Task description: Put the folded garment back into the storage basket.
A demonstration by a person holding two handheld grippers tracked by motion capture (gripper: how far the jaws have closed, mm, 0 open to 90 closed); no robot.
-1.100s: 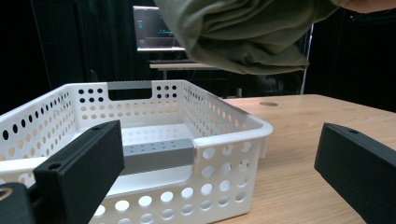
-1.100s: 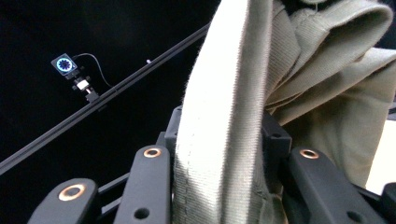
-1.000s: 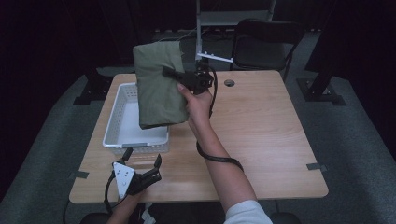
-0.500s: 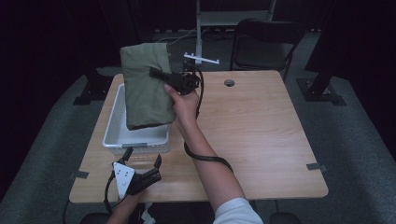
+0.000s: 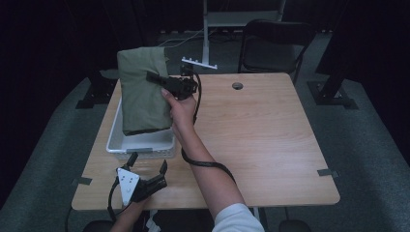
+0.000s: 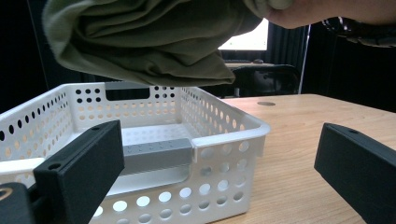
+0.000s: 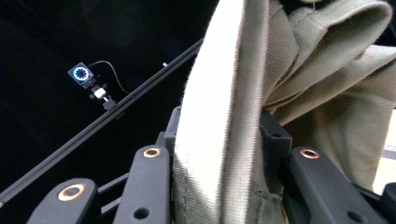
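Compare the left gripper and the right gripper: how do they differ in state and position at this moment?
The left gripper is open and holds nothing, while the right gripper is shut on the folded green cloth. The left gripper sits low at the near edge of the table, just in front of the white basket; the right gripper is raised, and the cloth hangs above the basket. Both are black, hand-held, with a trailing cable.
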